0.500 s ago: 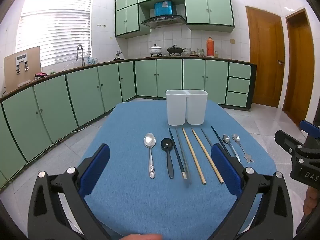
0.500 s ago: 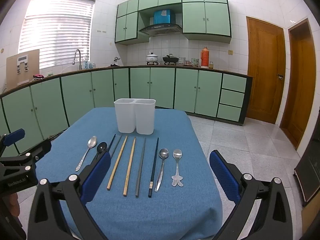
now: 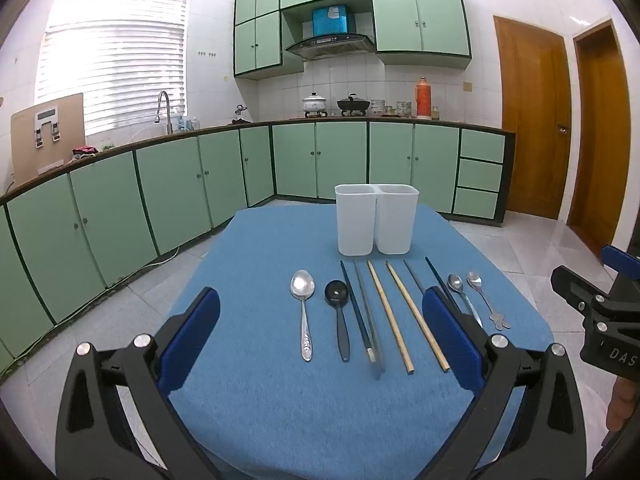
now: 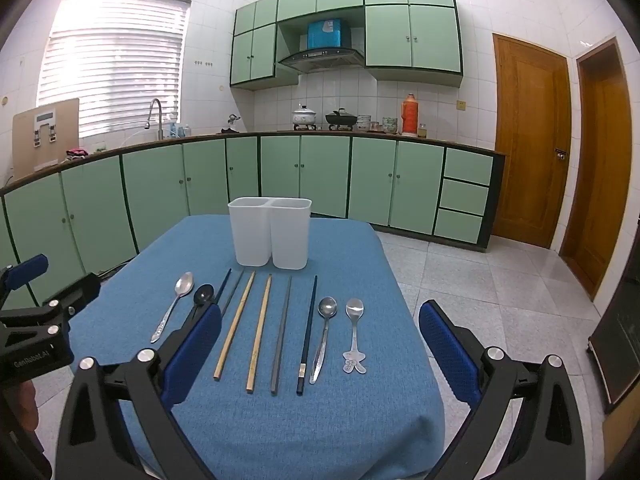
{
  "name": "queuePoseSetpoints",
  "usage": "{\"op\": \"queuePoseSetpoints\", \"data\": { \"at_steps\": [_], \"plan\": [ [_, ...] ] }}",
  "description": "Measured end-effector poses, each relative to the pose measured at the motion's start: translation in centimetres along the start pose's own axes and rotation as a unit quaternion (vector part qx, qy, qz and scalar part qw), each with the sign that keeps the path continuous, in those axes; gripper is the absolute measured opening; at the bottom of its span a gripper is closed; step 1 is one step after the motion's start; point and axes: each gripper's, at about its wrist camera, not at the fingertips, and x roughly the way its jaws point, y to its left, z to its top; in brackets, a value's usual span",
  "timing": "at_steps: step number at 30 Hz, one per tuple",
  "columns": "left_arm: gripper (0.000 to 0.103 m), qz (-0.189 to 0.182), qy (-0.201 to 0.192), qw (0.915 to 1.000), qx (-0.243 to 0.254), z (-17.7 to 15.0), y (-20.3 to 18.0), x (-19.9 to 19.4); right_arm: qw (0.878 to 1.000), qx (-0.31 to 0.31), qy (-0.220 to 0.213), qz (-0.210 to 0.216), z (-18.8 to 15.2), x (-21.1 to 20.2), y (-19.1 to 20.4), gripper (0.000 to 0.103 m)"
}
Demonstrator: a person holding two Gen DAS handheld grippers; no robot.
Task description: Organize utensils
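Note:
A white two-compartment holder (image 3: 376, 219) (image 4: 270, 232) stands at the far end of the blue table (image 3: 256, 400) (image 4: 360, 420). In front of it lie a row of utensils: a silver spoon (image 3: 303, 304) (image 4: 176, 304), a black spoon (image 3: 338, 316) (image 4: 202, 295), dark chopsticks (image 3: 362, 316) (image 4: 308, 332), two wooden chopsticks (image 3: 390, 316) (image 4: 260, 332), and two small silver spoons (image 3: 482, 298) (image 4: 354, 332). My left gripper (image 3: 320, 340) is open and empty above the near table. My right gripper (image 4: 320, 348) is open and empty too.
Green cabinets and a counter with a sink, pots and a red thermos (image 3: 422, 98) line the far walls. Wooden doors (image 4: 532, 140) stand at the right. Tiled floor surrounds the table. Each gripper shows at the edge of the other's view.

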Motion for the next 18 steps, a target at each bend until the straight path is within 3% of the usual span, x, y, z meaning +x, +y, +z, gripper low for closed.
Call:
{"op": "queuePoseSetpoints", "data": {
  "at_steps": [18],
  "plan": [
    [0.098,0.003,0.000,1.0000,0.000,0.32,0.02,-0.13,1.000,-0.001,-0.001,0.000,0.02,-0.03,0.01,0.097]
  ]
}}
